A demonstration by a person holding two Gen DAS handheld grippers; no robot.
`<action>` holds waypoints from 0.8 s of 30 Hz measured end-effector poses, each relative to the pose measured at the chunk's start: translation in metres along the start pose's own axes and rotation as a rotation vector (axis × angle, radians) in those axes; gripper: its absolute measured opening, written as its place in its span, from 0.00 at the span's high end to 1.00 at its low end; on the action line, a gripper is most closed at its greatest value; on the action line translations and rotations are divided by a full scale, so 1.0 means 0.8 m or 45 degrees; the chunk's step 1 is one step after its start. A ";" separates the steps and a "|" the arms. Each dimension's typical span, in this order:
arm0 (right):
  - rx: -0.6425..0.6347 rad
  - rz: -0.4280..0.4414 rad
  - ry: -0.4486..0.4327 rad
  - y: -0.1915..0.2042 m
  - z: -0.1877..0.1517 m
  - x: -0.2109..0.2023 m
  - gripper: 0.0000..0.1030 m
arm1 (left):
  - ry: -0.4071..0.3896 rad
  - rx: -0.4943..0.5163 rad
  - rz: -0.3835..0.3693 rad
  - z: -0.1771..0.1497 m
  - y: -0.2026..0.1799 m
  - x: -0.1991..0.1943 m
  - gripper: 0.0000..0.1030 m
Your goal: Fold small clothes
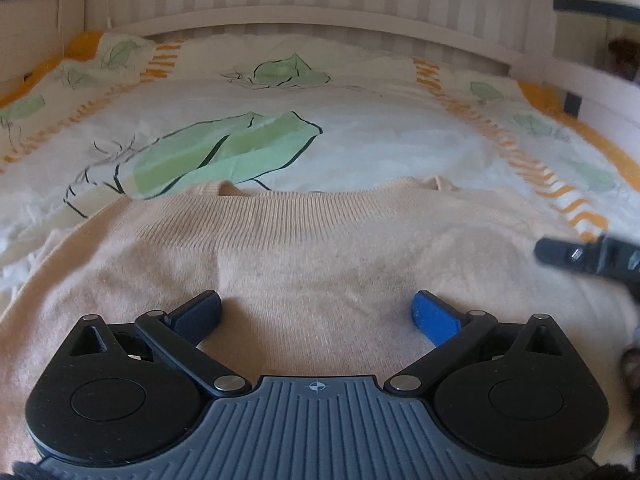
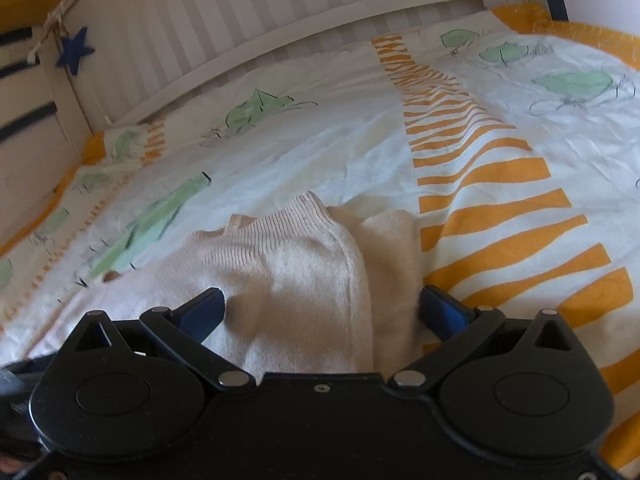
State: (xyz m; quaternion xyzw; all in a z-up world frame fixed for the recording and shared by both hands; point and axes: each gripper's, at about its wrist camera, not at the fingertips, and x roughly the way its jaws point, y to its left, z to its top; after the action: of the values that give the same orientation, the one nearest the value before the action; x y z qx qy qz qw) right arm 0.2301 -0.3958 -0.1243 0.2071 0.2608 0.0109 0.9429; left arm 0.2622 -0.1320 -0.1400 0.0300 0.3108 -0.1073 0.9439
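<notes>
Both tools gape over the peach knitted sweater; the right tool should pinch both layers at six o'clock.

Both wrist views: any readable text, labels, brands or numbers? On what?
None: no words, labels, brands or numbers.
Only sign: a crosshair target mark on the left gripper's ribbed body.
Duvet cover: leaf and stripe print only.
Sweater: no tag showing.

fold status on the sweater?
Early. Done: sweater lies spread on the bedcover, one side part already lapped under or over the body. In hand: nothing; left gripper and right gripper hover open over it. Left: the remaining folds.
</notes>
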 end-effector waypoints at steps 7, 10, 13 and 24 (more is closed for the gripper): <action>0.048 0.203 0.210 -0.029 0.023 -0.015 0.00 | 0.000 0.003 -0.001 -0.003 0.002 0.001 0.00; 0.088 0.253 0.294 -0.038 0.025 -0.029 0.00 | -0.003 0.004 0.000 -0.003 0.002 0.001 0.00; 0.239 0.307 0.351 -0.050 0.029 -0.038 0.00 | -0.004 -0.004 -0.008 -0.004 0.003 0.001 0.00; 0.500 0.519 0.400 -0.088 0.032 -0.004 0.00 | -0.006 -0.005 -0.011 -0.003 0.004 0.001 0.00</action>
State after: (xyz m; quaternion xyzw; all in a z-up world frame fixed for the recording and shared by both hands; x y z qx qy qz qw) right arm 0.2341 -0.4701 -0.1307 0.4287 0.3536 0.1810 0.8114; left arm 0.2619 -0.1289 -0.1425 0.0265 0.3090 -0.1108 0.9442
